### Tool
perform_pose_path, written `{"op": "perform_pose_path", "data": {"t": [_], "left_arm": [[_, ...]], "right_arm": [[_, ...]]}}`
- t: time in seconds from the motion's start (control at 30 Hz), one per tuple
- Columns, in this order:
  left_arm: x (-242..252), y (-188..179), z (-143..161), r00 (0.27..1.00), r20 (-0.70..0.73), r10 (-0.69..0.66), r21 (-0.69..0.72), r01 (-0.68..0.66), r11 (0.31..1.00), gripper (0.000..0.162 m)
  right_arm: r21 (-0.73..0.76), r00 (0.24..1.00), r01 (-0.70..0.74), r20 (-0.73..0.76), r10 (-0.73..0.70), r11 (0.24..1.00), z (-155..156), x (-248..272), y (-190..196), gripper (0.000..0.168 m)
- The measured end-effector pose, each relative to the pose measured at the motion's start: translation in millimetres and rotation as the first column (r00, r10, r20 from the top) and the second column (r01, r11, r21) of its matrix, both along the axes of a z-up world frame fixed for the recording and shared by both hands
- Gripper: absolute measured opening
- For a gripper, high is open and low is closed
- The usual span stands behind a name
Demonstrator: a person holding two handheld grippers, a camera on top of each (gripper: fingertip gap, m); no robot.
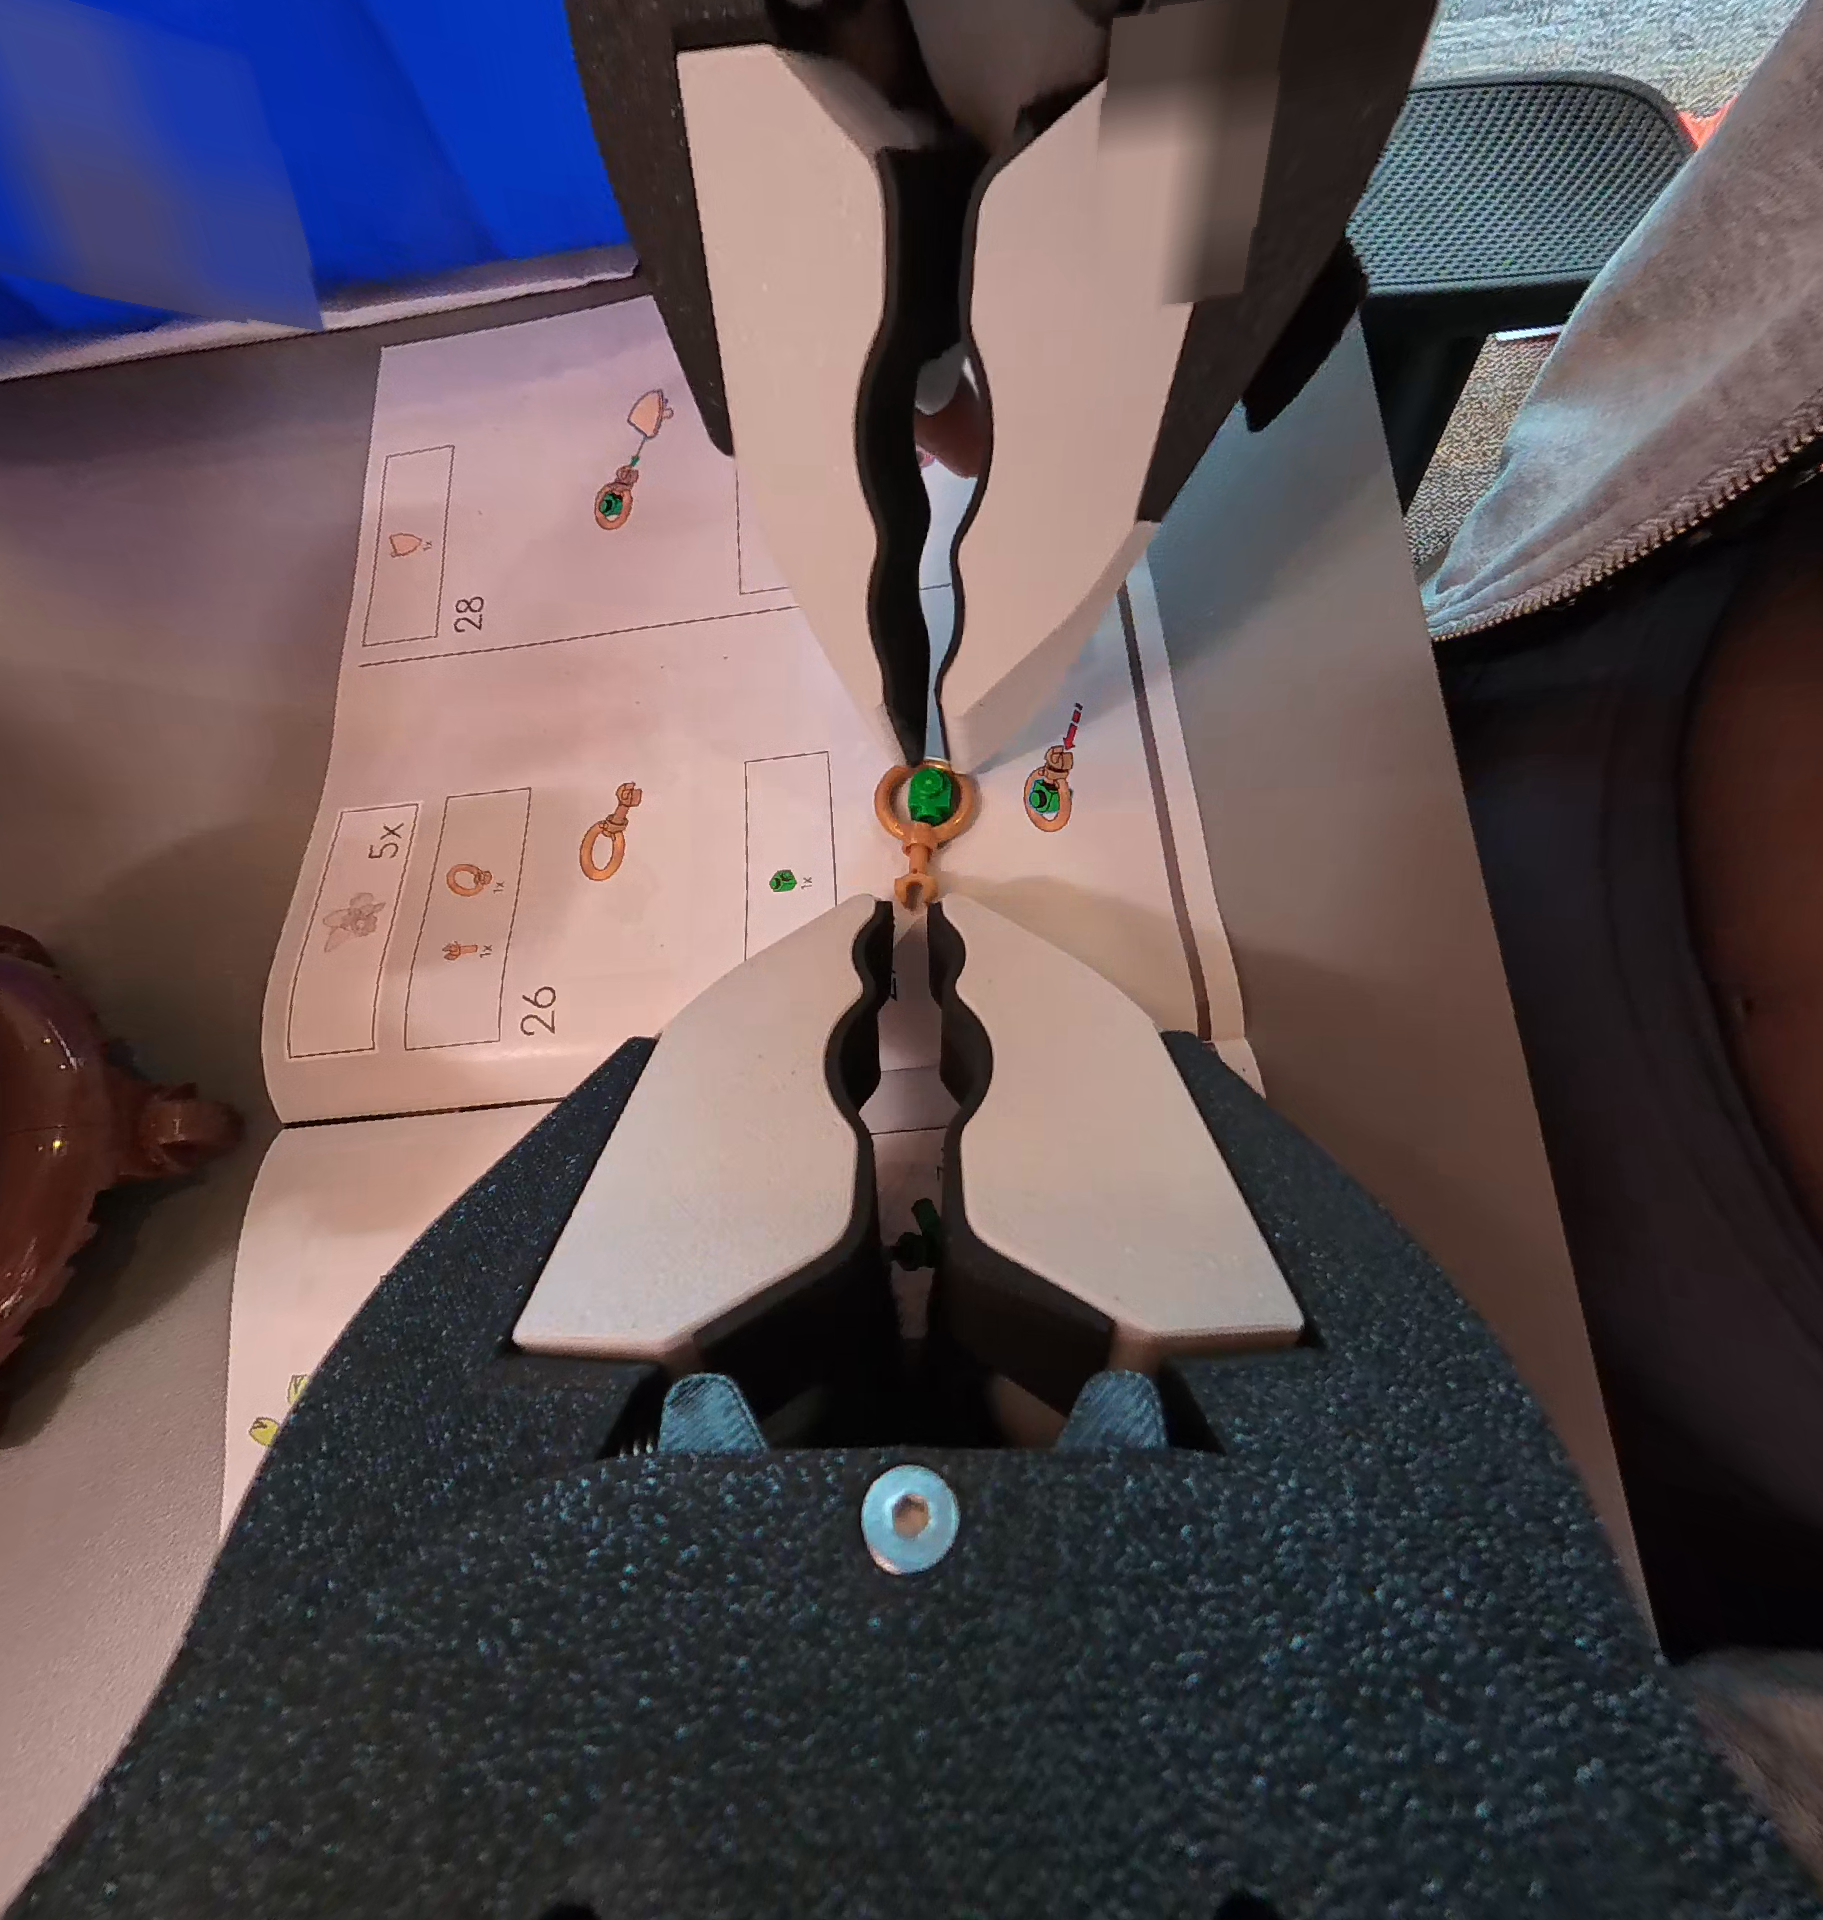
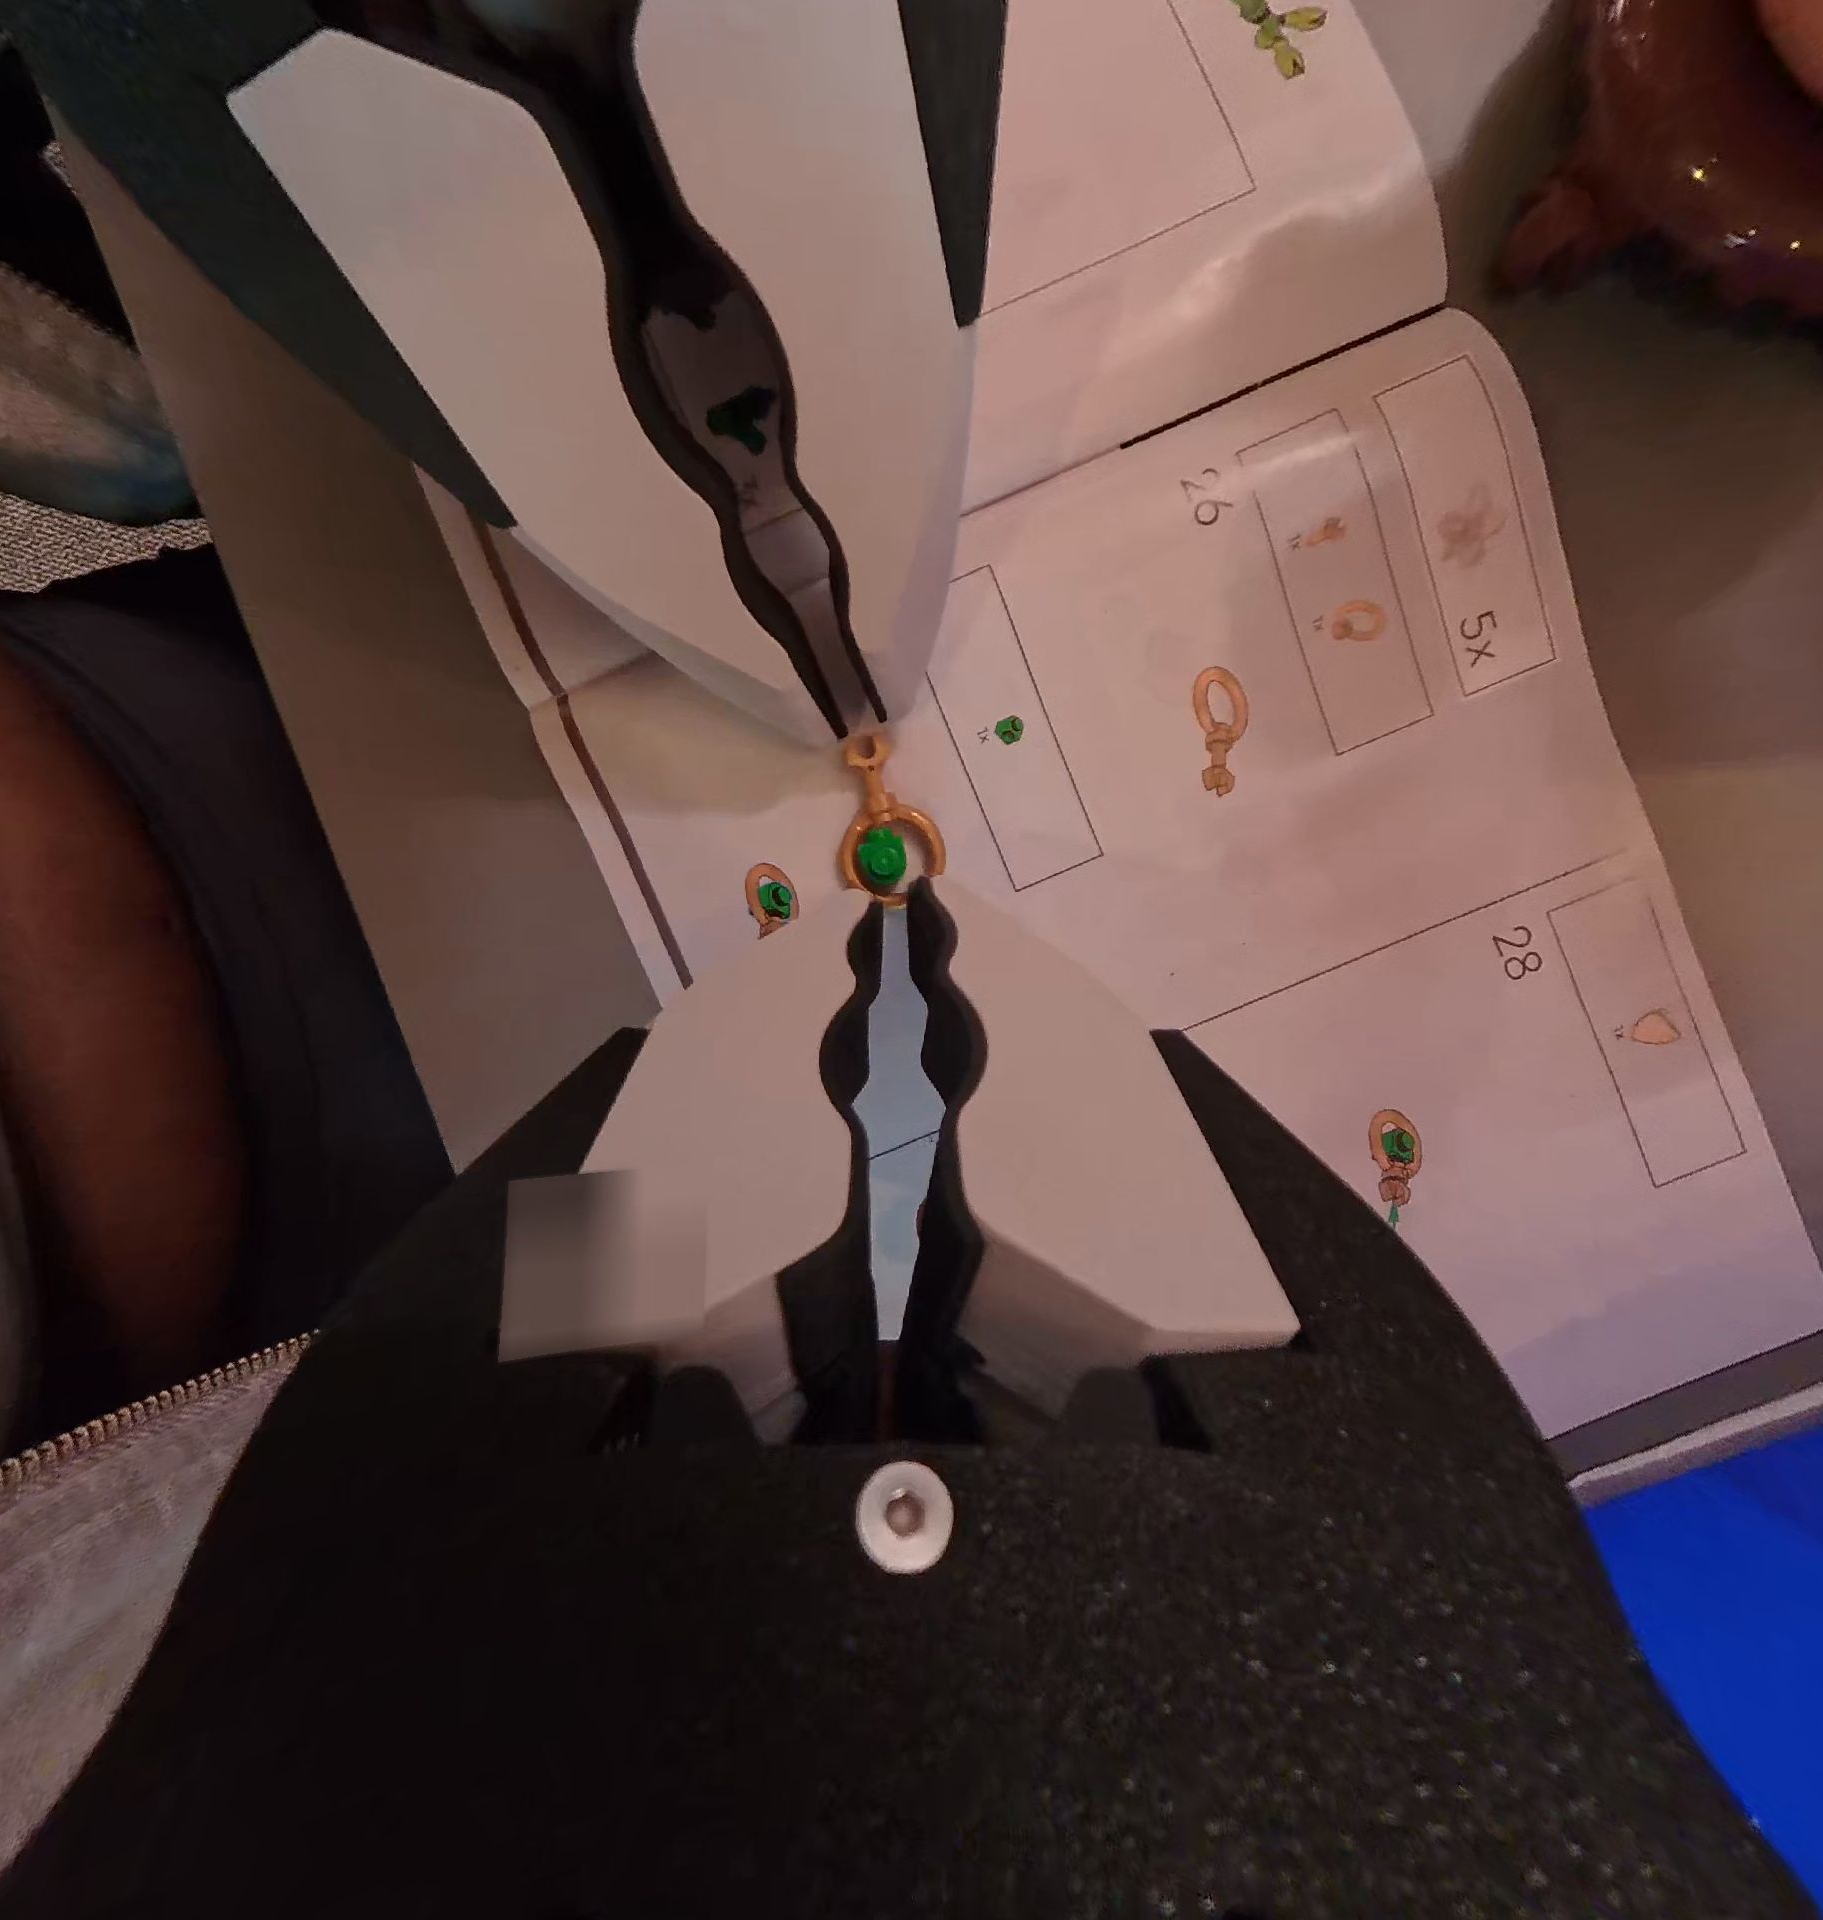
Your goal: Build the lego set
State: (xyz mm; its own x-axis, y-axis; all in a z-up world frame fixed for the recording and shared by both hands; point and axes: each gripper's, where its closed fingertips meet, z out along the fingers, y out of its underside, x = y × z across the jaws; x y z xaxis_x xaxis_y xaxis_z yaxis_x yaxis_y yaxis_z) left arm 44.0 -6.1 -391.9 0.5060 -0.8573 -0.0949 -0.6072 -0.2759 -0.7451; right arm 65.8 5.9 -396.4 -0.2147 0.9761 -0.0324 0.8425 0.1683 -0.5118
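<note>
Two grippers meet tip to tip over an open booklet

The left gripper (image 1: 914,902) pinches the stem of a gold ring piece (image 1: 926,821), the right gripper (image 2: 891,902) clamps its rim — a glossy green stud (image 2: 879,858) sits inside the ring, above the matte paper instruction booklet (image 1: 574,727).

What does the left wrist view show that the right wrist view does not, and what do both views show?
Only the left wrist view shows a dark mesh chair beyond the table edge, and a large blue panel at the top left.

Only the right wrist view shows a drawing of green leaves at the booklet's top edge.

Both show the left gripper shut on the stem of the gold ring, the right gripper closed at the ring's other end by the green stud, the open instruction booklet beneath, and a shiny brown object.
</note>
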Motion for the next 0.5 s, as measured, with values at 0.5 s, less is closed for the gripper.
{"op": "perform_pose_path", "data": {"t": [0.5], "left_arm": [[0.1,-0.6,-0.6,1.000,-0.006,-0.002,0.006,0.002,1.000,0.006]], "right_arm": [[0.039,0.999,-0.006,-0.046,0.008,0.999,2.8,-6.1,-1.5,0.005]]}}
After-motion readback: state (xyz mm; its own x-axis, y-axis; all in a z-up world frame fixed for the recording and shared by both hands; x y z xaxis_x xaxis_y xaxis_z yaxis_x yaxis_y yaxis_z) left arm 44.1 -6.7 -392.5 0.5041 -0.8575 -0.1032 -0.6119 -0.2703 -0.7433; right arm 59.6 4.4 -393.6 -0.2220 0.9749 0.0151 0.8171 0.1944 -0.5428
